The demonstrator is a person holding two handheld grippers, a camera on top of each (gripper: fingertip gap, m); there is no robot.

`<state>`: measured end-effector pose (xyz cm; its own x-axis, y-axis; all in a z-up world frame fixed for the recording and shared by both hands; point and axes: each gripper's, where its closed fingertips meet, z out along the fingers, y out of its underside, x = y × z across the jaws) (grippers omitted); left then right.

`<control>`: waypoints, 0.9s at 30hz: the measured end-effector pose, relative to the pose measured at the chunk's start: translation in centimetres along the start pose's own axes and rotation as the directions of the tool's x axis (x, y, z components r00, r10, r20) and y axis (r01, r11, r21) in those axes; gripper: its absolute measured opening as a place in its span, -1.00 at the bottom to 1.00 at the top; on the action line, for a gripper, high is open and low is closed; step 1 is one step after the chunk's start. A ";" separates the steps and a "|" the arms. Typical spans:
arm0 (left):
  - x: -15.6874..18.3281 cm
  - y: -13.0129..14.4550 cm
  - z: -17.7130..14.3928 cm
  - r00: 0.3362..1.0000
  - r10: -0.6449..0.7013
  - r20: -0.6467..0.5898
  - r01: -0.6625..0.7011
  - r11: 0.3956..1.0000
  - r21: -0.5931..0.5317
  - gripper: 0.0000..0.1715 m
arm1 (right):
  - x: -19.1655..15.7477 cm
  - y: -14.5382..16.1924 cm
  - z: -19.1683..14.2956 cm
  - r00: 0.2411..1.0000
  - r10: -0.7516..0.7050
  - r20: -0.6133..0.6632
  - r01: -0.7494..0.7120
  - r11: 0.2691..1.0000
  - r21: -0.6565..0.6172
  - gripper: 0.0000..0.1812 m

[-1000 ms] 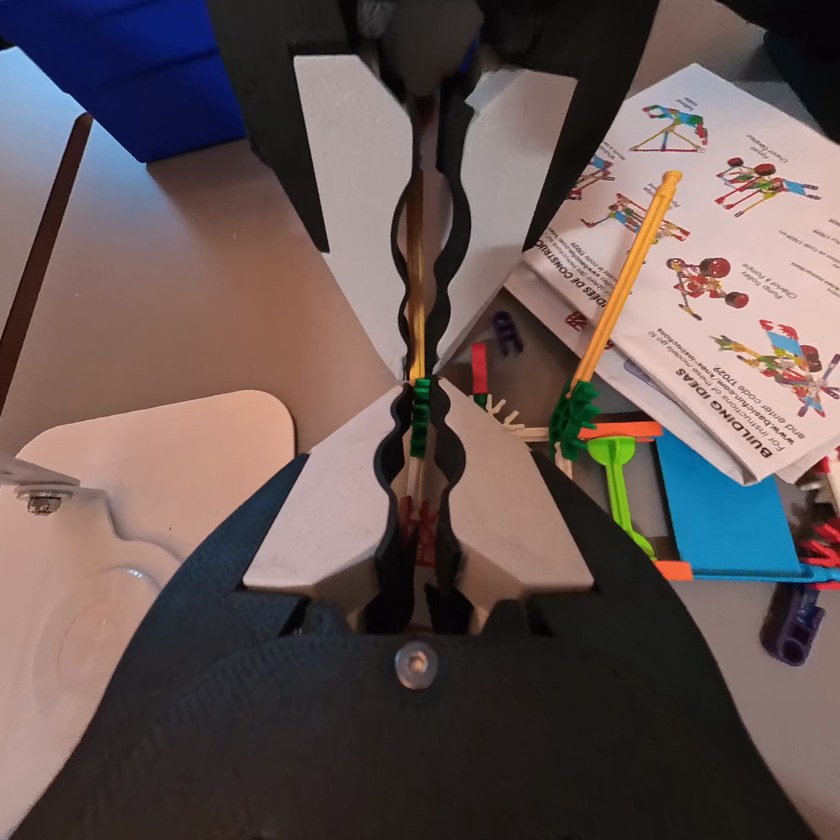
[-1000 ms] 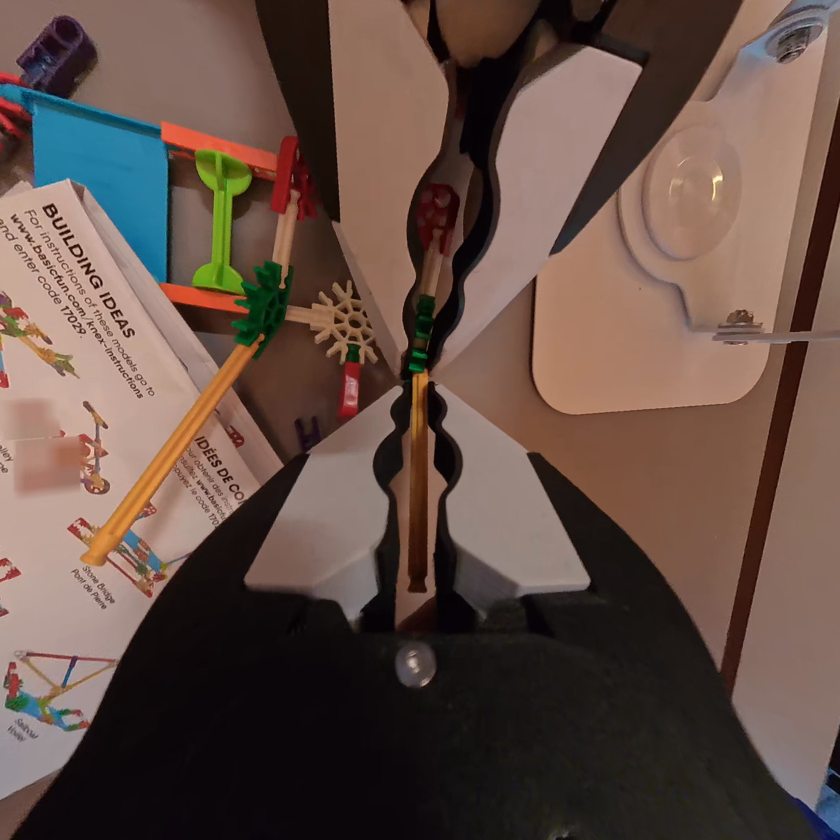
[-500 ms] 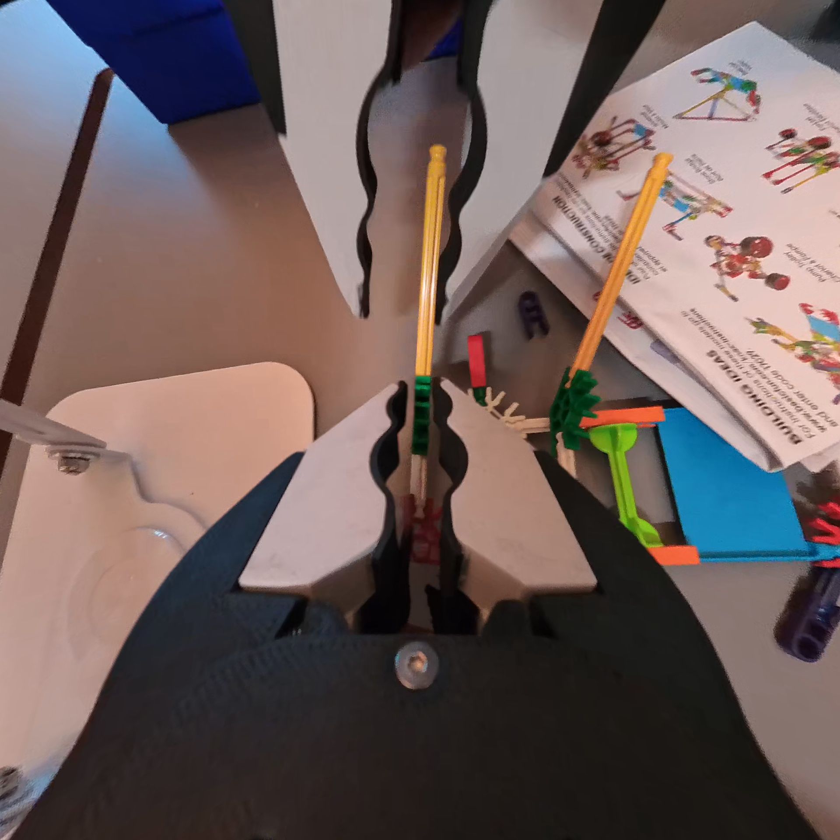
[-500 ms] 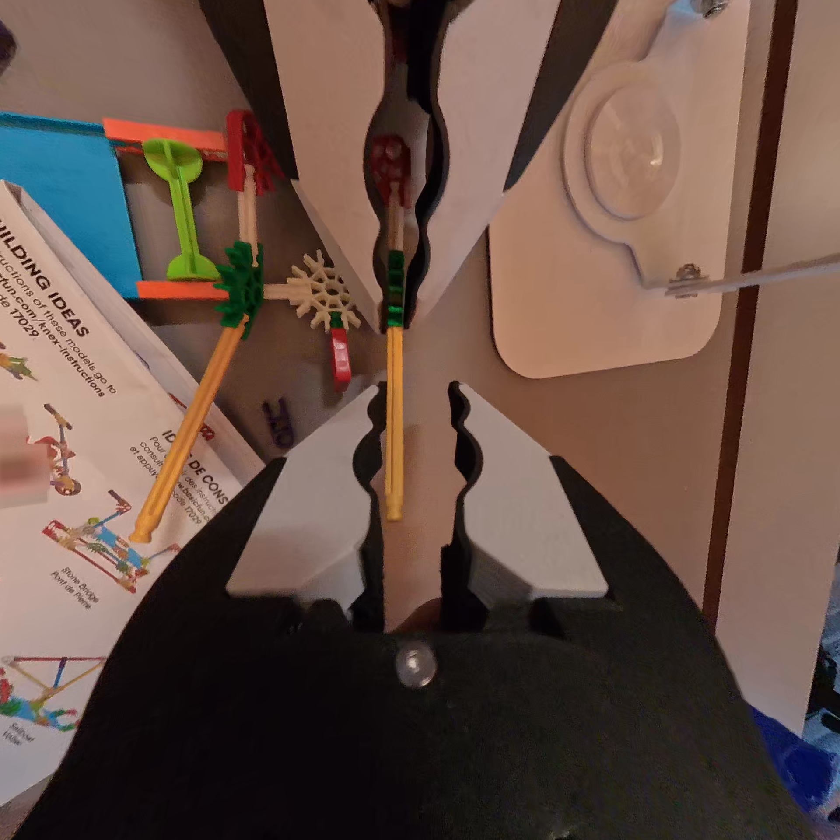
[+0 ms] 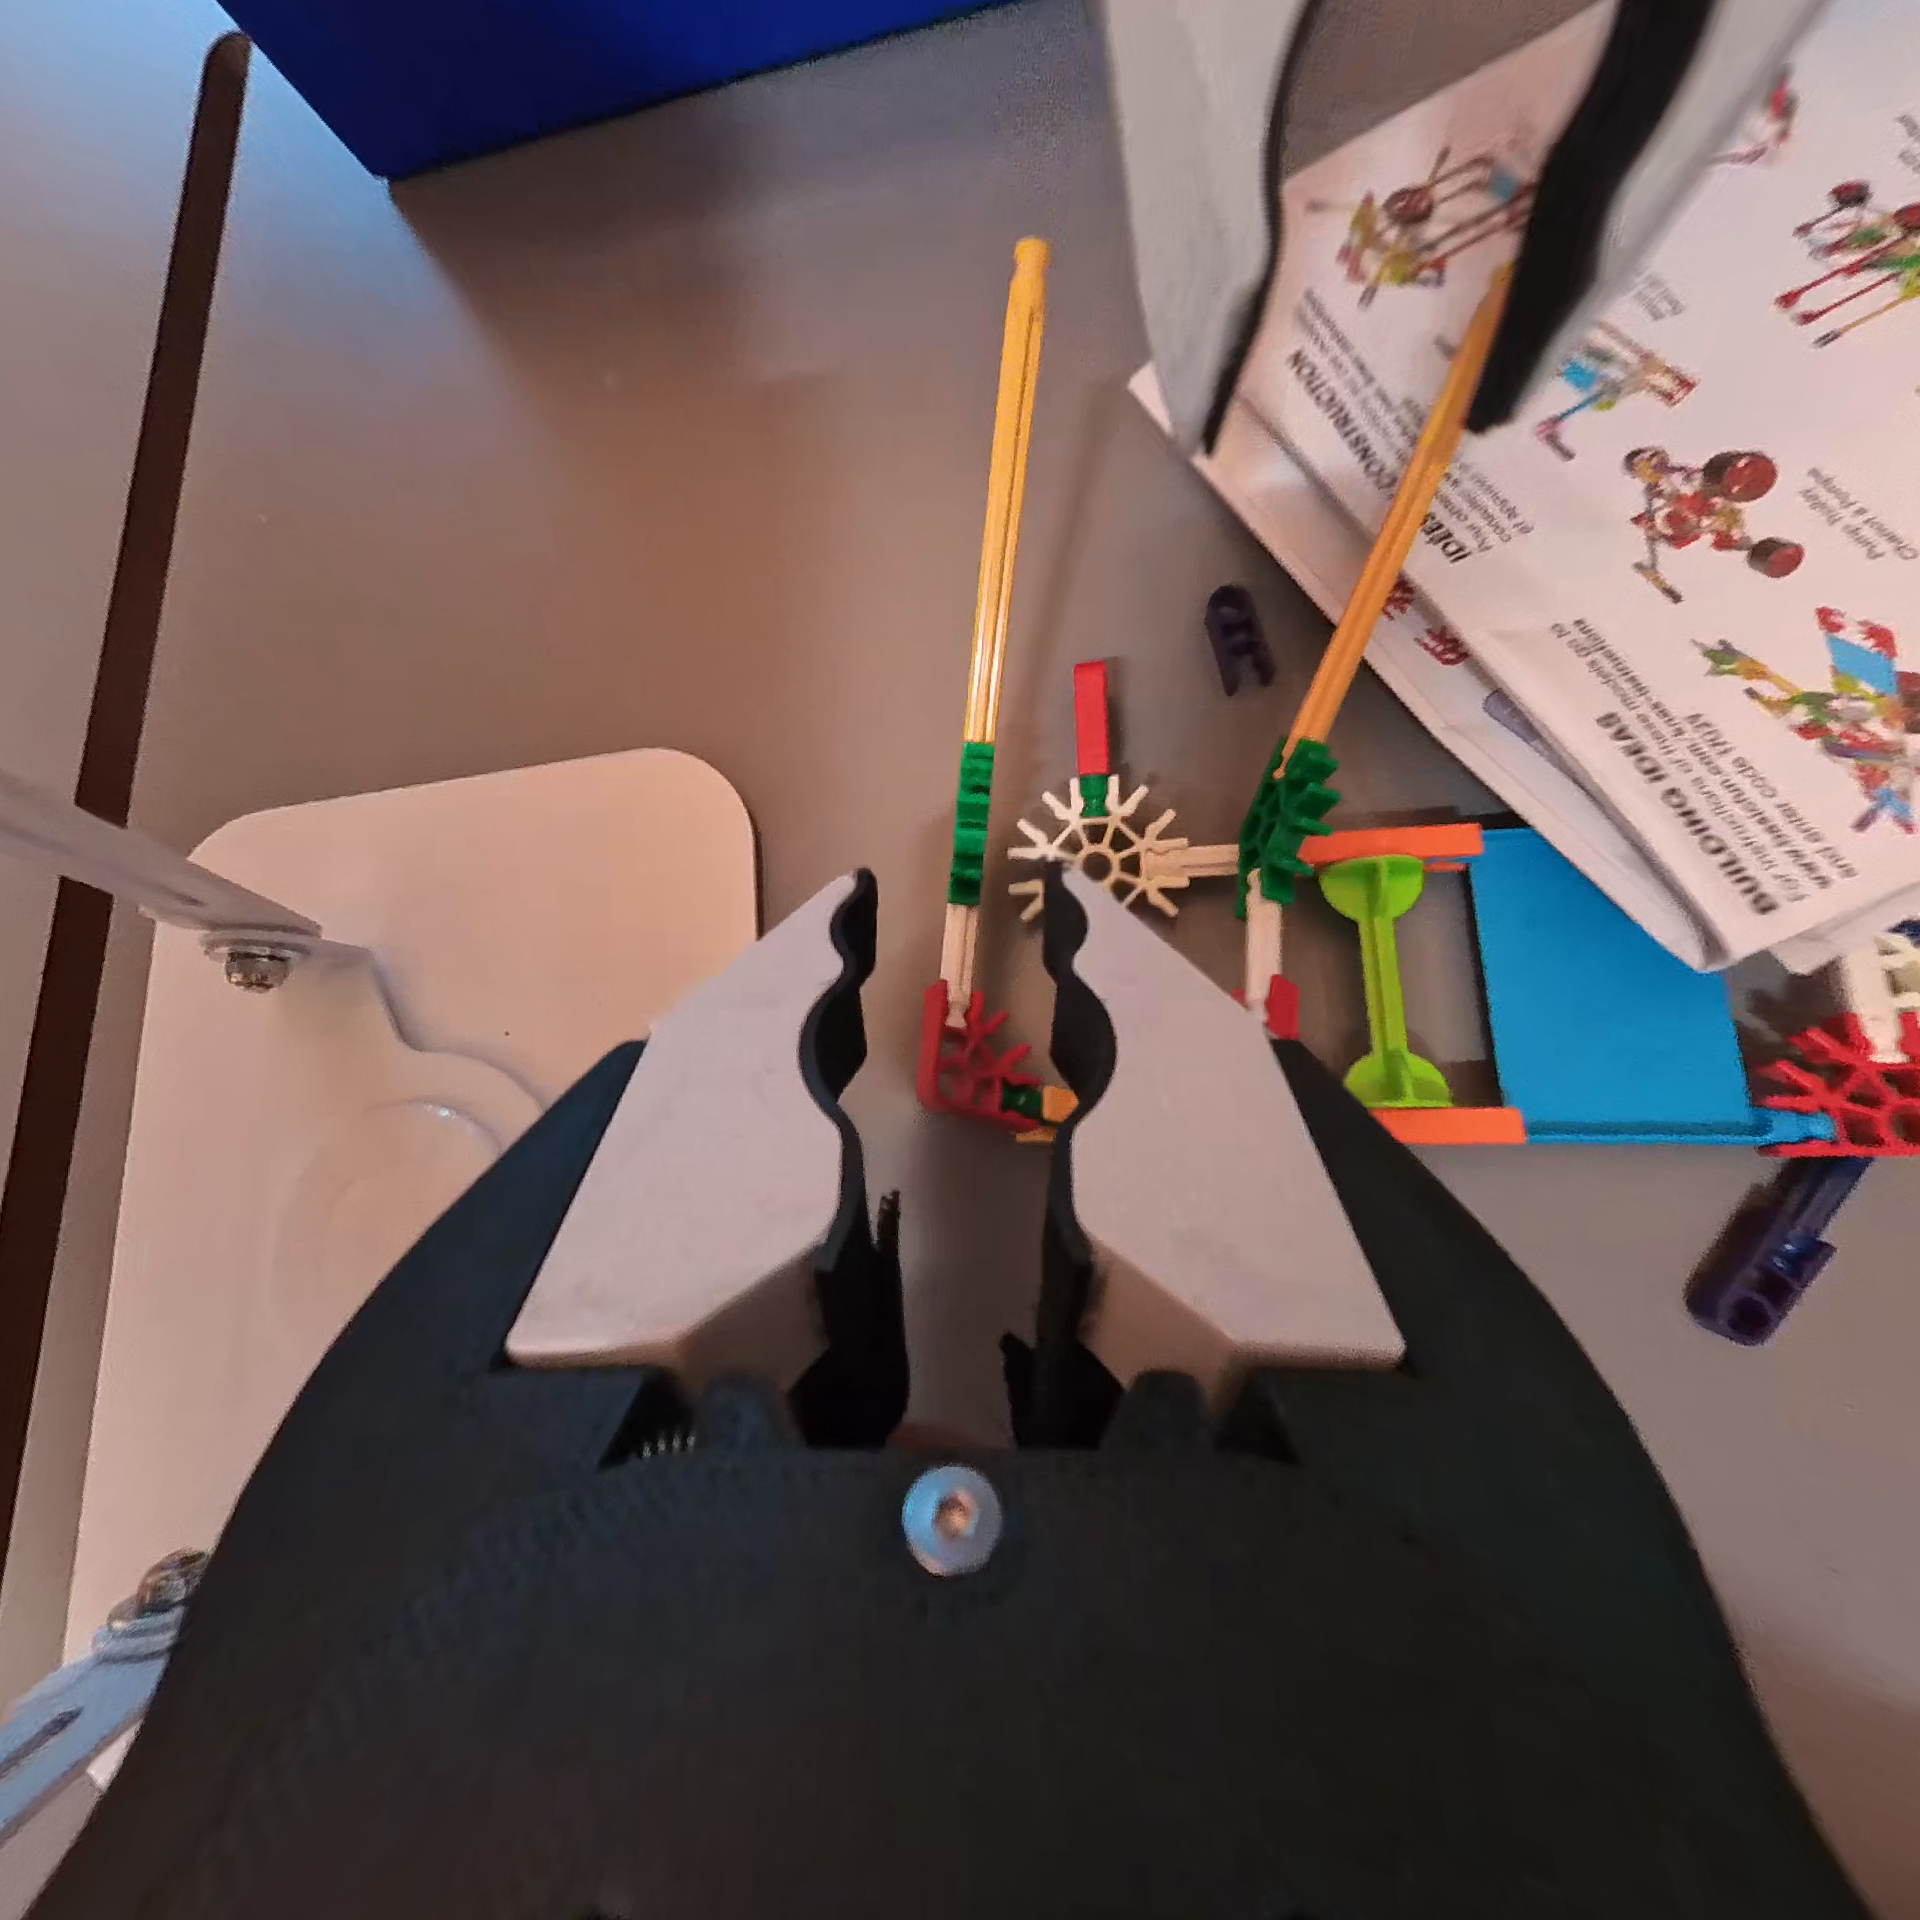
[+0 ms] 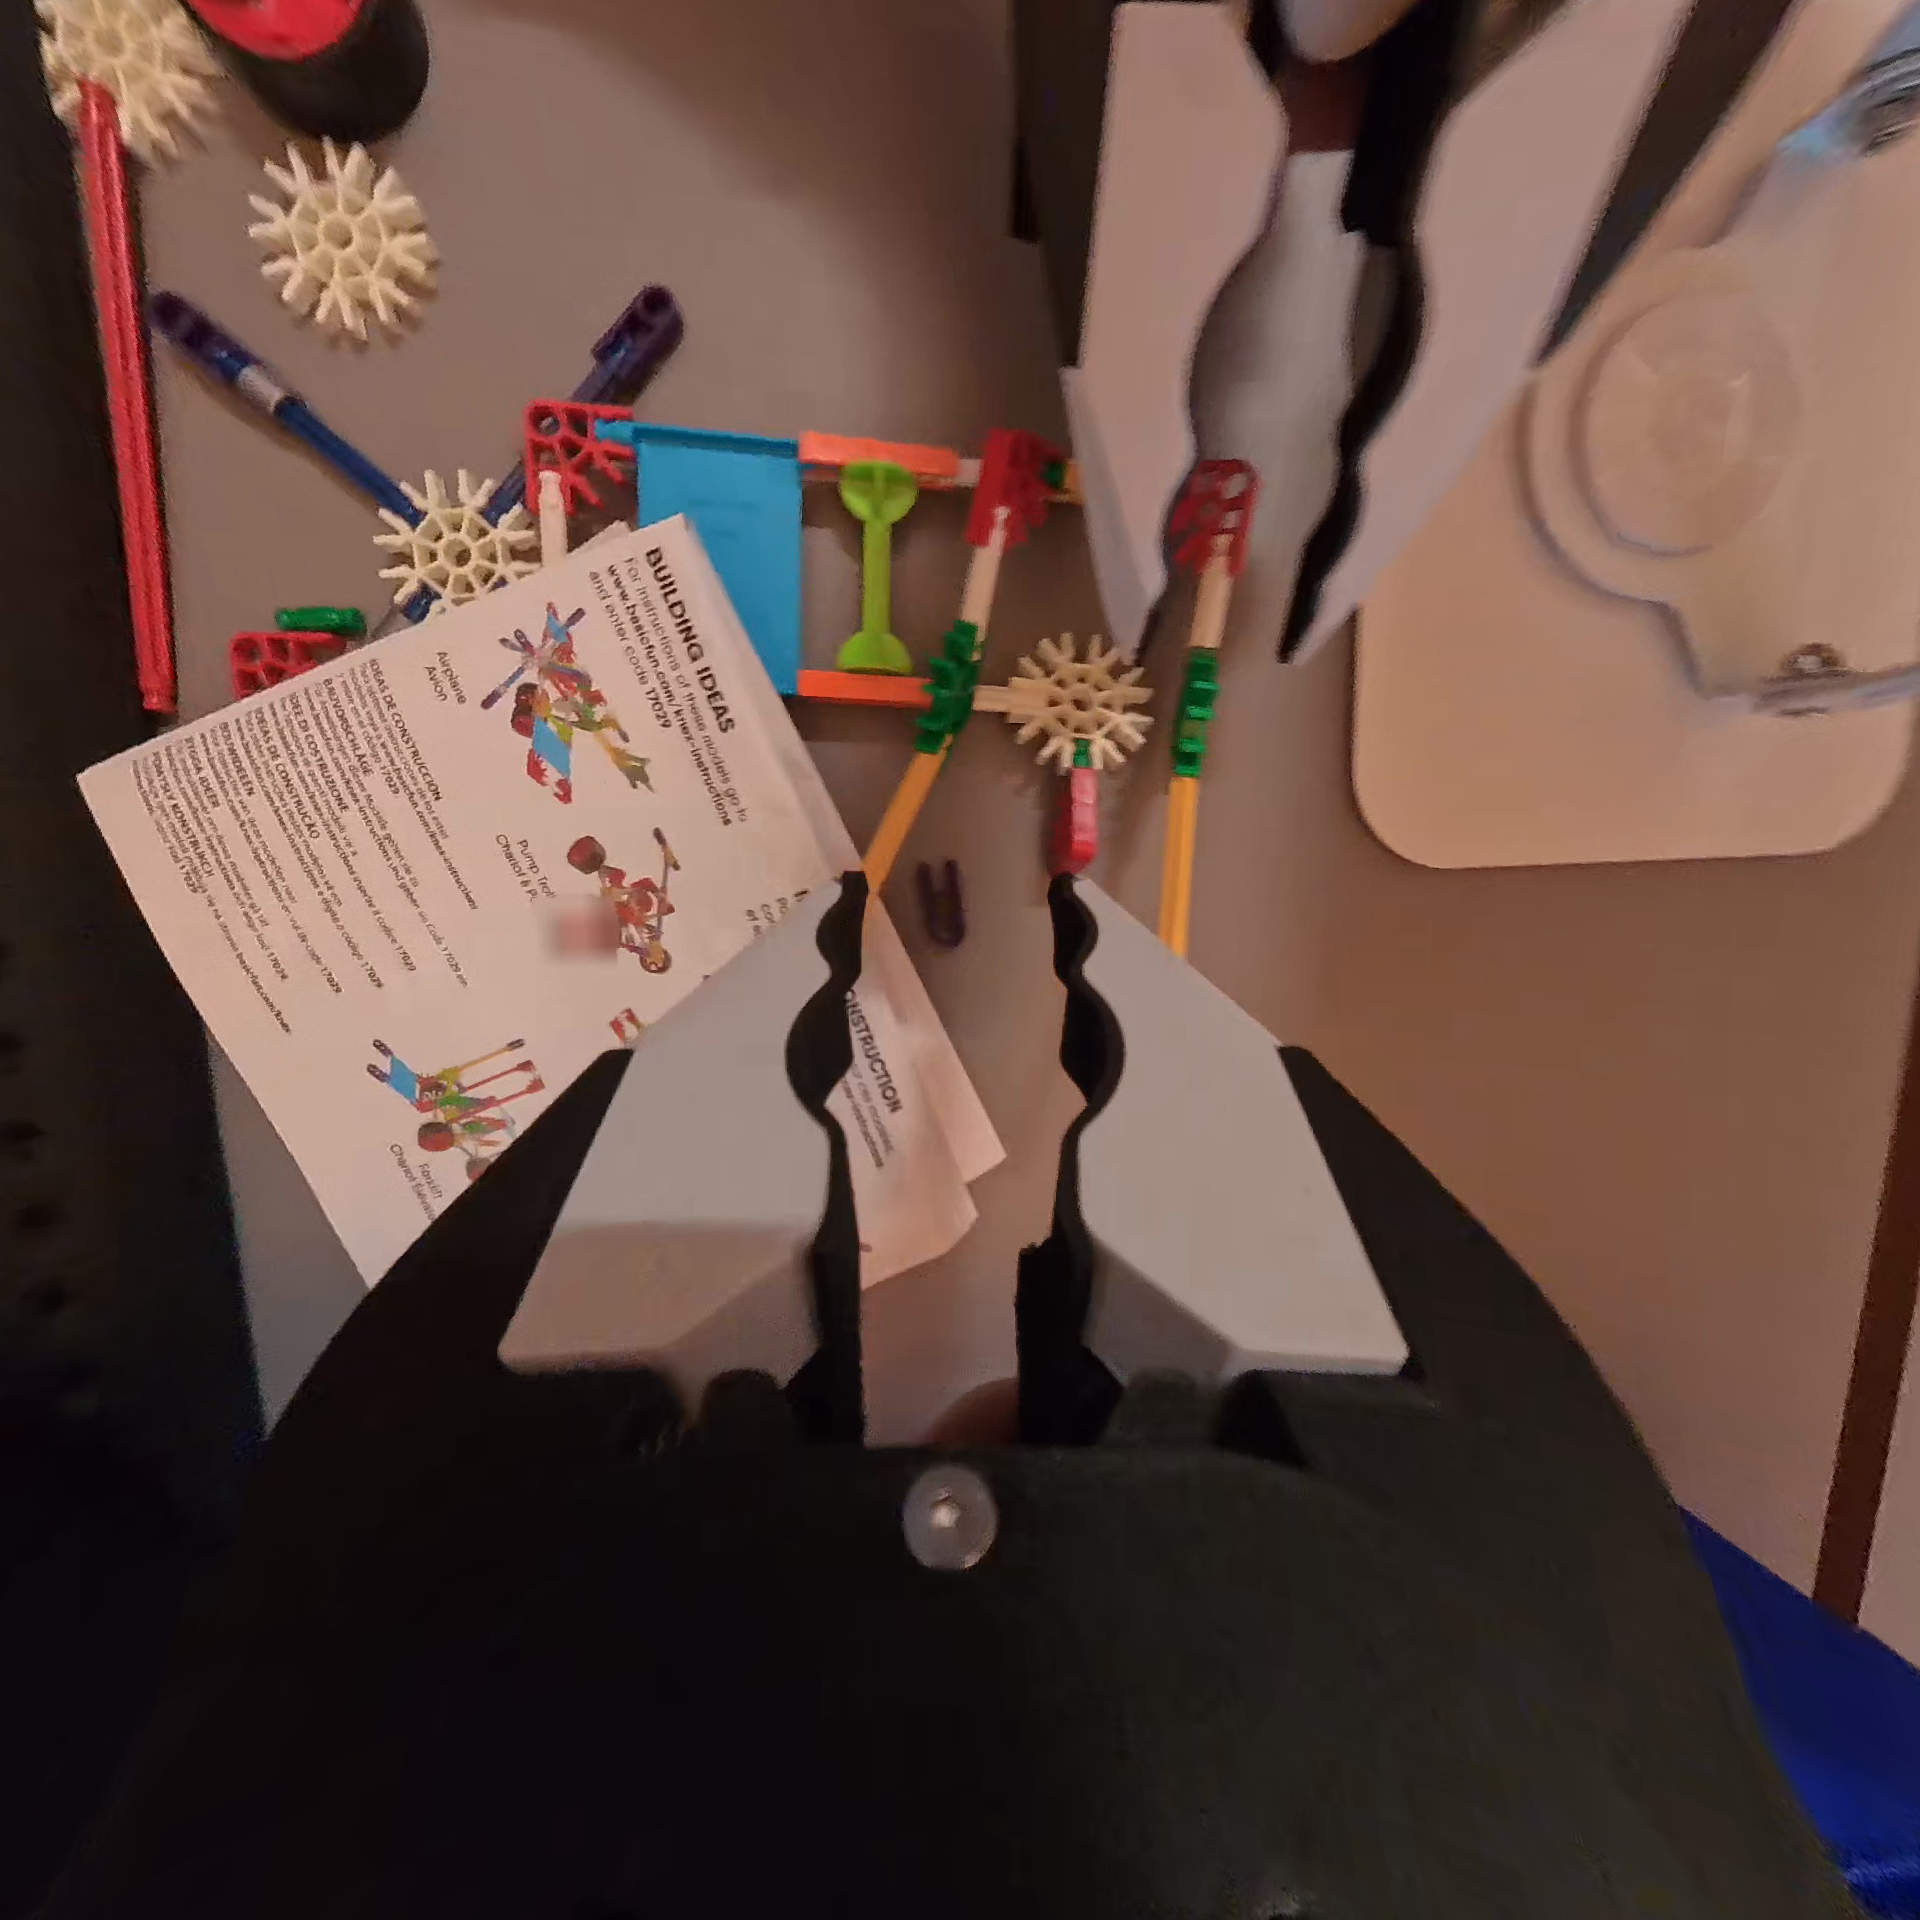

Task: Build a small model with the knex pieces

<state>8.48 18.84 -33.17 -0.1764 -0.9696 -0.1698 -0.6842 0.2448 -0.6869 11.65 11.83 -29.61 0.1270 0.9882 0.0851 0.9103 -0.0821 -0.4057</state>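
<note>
**Both tools gaping over a rod-and-connector model**

The left tool (image 5: 961, 914) stands wide, with nothing between its fingers. Between and just past its tips lies a chain of building pieces on the grey table (image 5: 520, 520): a red corner connector (image 5: 971, 1070), a short white rod, a green connector (image 5: 974, 831) and a long yellow rod (image 5: 1003, 499) running away from the tool. The red corner connector lies in the gap near the right finger; whether it touches the finger cannot be told.

Taking the white snowflake connector (image 5: 1101, 862) as landmark: the green connector lies just to its left, a short red rod (image 5: 1089, 717) sticks out from its far side, and to its right a white rod joins it to a second green connector (image 5: 1288, 821), which carries another yellow rod (image 5: 1382, 582) slanting over an instruction sheet (image 5: 1704, 623). Further right sit a lime green spool (image 5: 1387, 997) between two orange rods and a blue panel (image 5: 1600, 997). A small purple clip (image 5: 1236, 634) lies beyond the snowflake.

The right tool (image 6: 956, 894) is likewise wide and empty, raised above the table, its tips over the purple clip (image 6: 940, 904) and the edge of the instruction sheet (image 6: 468, 831). In its view the snowflake connector (image 6: 1081, 701) lies ahead, with the left tool (image 6: 1216, 634) blurred beyond it, over the red corner connector (image 6: 1210, 514). A white mounting plate (image 6: 1558, 748) lies to the snowflake's right.
</note>
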 end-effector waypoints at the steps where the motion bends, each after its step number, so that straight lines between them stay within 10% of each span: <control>1: -0.1 0.3 0.2 1.000 0.000 0.004 0.000 1.000 -0.011 -0.66 | -0.4 0.1 0.7 1.000 -0.008 0.012 0.008 0.999 -0.037 -0.58; 10: 0.0 0.8 0.6 1.000 -0.010 -0.006 0.010 1.000 -0.016 -0.80 | -0.9 1.6 4.5 0.998 -0.044 0.041 0.052 0.972 -0.228 -0.85; 27: 0.1 1.1 1.0 1.000 0.007 -0.014 -0.007 1.000 -0.007 -0.95 | 1.1 2.1 4.2 1.000 0.007 0.027 -0.003 0.989 -0.146 -0.96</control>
<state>8.45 18.96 -34.67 -0.1913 -0.9676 -0.1646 -0.6877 0.2518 -0.6809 12.03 13.27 -34.21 0.1230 0.9907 0.0574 0.9576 -0.1033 -0.2690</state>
